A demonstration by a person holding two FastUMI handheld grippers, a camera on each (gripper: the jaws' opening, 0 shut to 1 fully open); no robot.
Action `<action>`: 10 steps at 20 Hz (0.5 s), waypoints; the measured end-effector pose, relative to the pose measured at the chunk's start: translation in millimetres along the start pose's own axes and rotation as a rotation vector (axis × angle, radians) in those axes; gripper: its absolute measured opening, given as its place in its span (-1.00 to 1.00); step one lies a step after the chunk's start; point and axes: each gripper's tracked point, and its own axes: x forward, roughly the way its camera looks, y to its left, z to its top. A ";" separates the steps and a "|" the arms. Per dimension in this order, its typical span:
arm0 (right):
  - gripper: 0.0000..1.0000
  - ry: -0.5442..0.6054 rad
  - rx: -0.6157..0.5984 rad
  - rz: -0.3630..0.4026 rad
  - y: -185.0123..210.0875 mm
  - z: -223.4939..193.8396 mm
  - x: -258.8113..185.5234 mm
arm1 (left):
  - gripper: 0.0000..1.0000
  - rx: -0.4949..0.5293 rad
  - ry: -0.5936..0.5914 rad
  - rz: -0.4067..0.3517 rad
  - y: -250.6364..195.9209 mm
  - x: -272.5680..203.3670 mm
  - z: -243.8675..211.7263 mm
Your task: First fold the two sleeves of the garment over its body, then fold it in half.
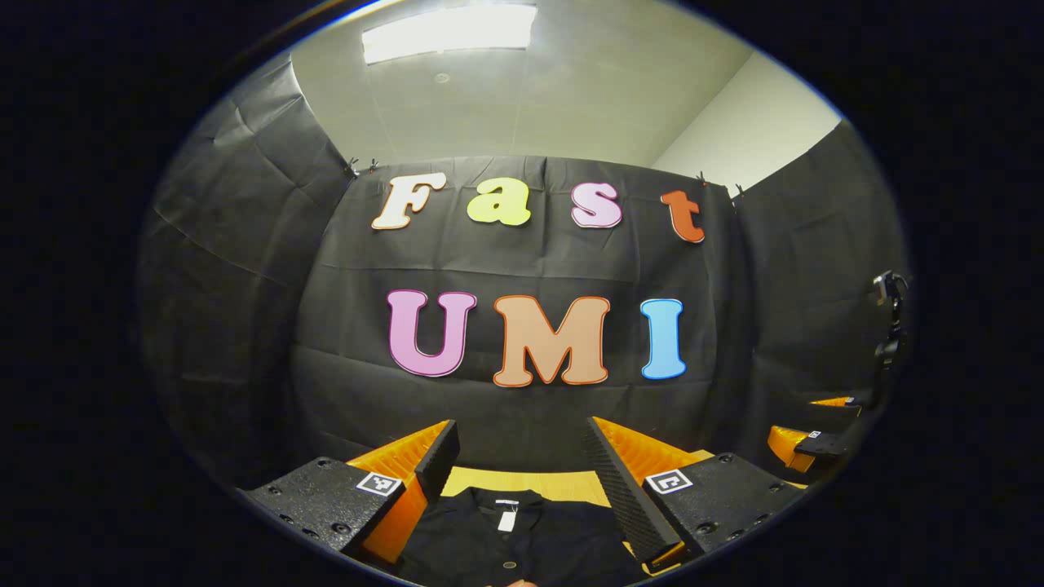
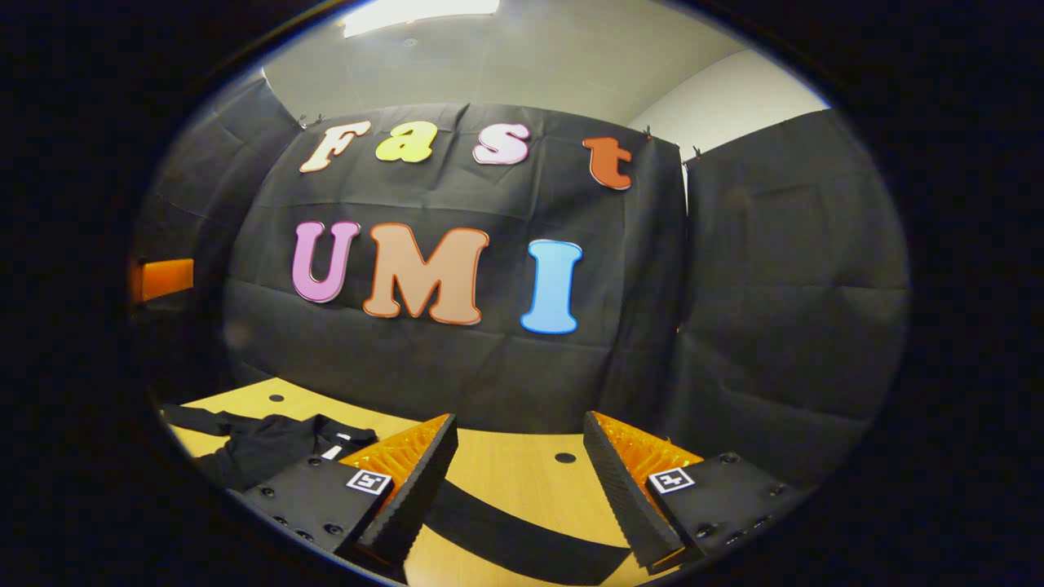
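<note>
A black collared shirt (image 1: 530,546) lies on the wooden table (image 1: 538,483). Its collar, with a white tag (image 1: 507,520), sits just below and between the fingers of my left gripper (image 1: 520,432), which is open and holds nothing. At the far right of the left gripper view, the right gripper (image 1: 811,424) hovers with its fingers apart. In the right gripper view, my right gripper (image 2: 518,424) is open above the table (image 2: 506,465). One black sleeve (image 2: 522,534) stretches flat across the wood under its fingers. The shirt's body (image 2: 269,444) lies bunched to the left.
The black cloth wall (image 2: 489,367) closes the table's far side and both flanks. The tabletop has small round holes (image 2: 565,457). Bare wood shows beyond the sleeve and beyond the collar. A clamp-like fixture (image 1: 889,326) hangs at the right.
</note>
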 end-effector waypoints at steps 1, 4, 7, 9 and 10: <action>0.96 0.029 -0.007 -0.015 -11.2 -14.2 6.2 | 0.87 0.001 0.006 0.000 -4.2 0.9 -2.3; 0.97 0.134 -0.026 -0.050 -41.9 -56.7 18.7 | 0.87 0.006 0.021 0.004 -15.8 2.4 -7.5; 0.96 0.244 -0.019 -0.069 -67.9 -102.0 33.0 | 0.87 0.011 0.033 0.011 -25.9 6.8 -13.1; 0.96 0.316 -0.012 -0.074 -81.2 -133.4 41.5 | 0.87 0.014 0.041 0.016 -33.1 9.5 -16.5; 0.96 0.357 -0.011 -0.073 -86.8 -148.9 45.2 | 0.87 0.015 0.045 0.020 -35.9 11.2 -17.7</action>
